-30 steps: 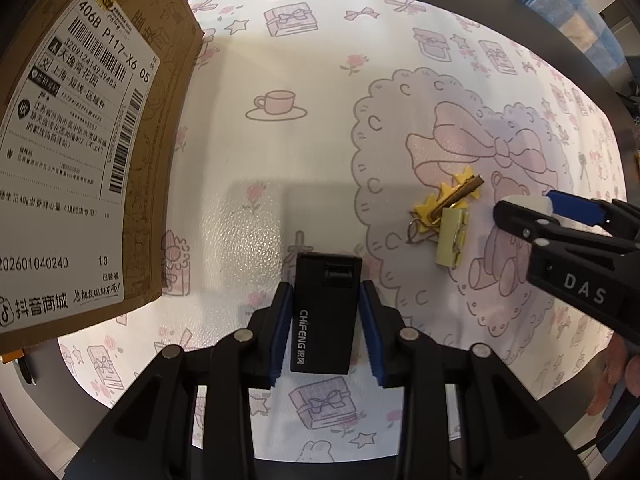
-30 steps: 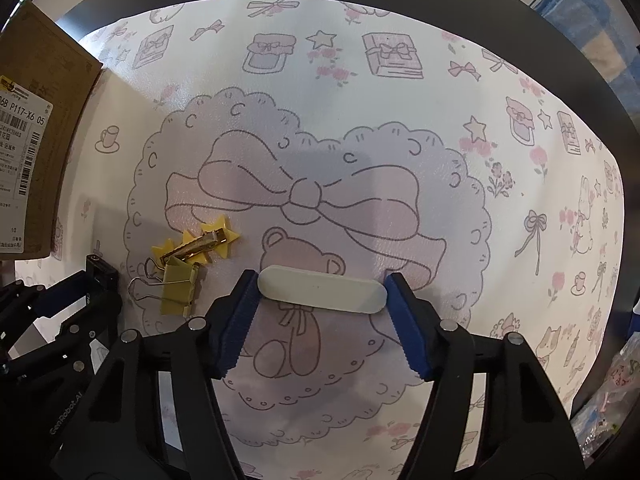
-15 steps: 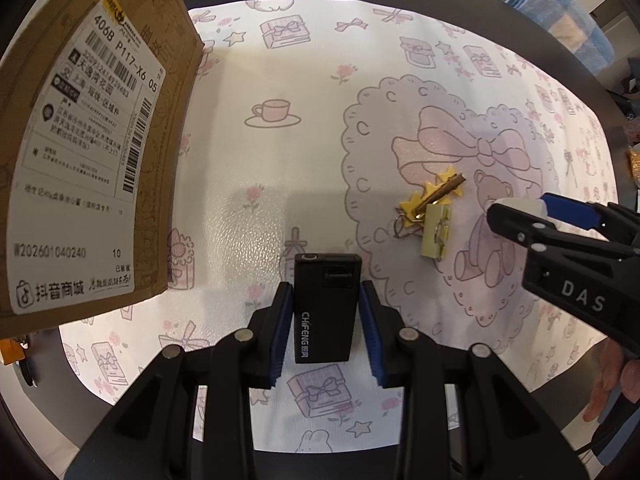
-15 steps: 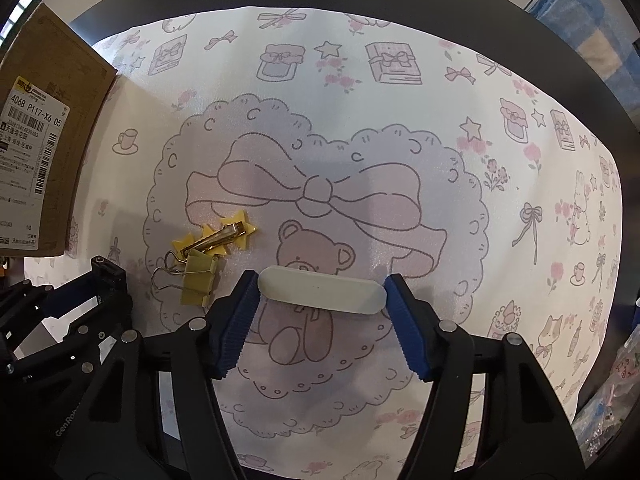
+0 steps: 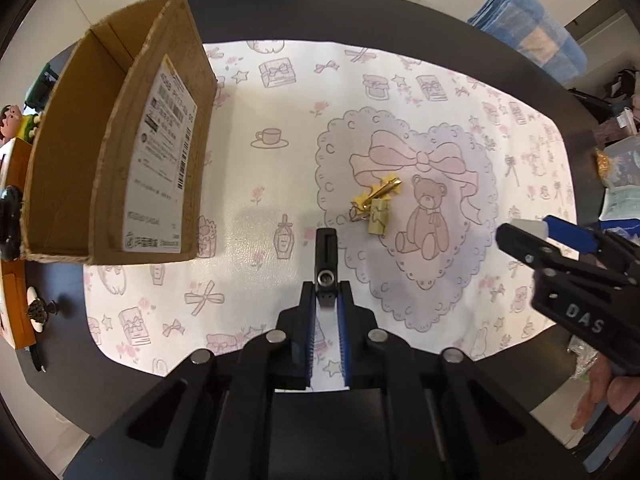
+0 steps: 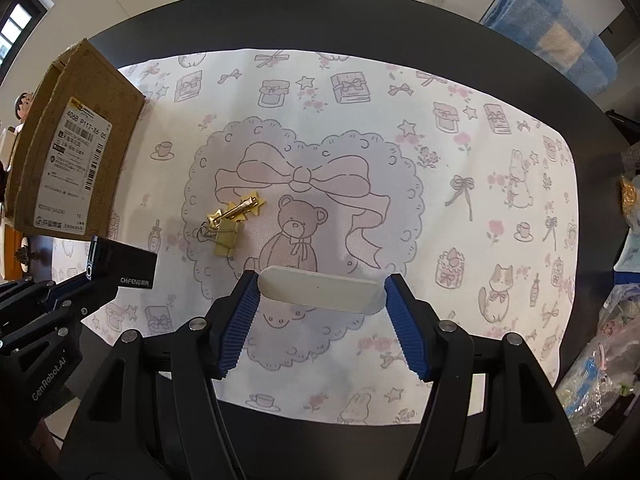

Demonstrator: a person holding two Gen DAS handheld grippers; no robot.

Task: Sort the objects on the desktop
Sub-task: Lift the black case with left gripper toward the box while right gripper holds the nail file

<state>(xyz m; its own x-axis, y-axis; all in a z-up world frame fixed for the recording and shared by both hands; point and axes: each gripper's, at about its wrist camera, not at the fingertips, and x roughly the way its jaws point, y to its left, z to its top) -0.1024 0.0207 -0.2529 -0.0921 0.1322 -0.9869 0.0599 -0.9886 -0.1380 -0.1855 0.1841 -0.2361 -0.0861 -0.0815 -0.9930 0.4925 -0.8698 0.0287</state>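
Note:
My left gripper (image 5: 326, 300) is shut on a black CHIFENG device (image 5: 326, 258), now turned edge-up and held above the mat; it also shows in the right wrist view (image 6: 120, 264). My right gripper (image 6: 320, 292) is shut on a white oblong case (image 6: 320, 289), held above the bear print; the right gripper shows in the left wrist view (image 5: 560, 248). A gold star hair clip (image 6: 238, 210) and a yellow binder clip (image 6: 225, 238) lie together on the mat. An open cardboard box (image 5: 116, 152) stands at the left.
A pink patterned mat (image 6: 460, 184) covers a dark round table (image 6: 360, 12). A blue towel (image 6: 552, 24) lies far right. Bags and clutter (image 6: 608, 344) sit at the right edge. Small items (image 5: 36, 308) sit left of the mat.
Both grippers have lifted up and back with their objects. The left gripper has rolled, turning the black device on edge. The box interior now shows.

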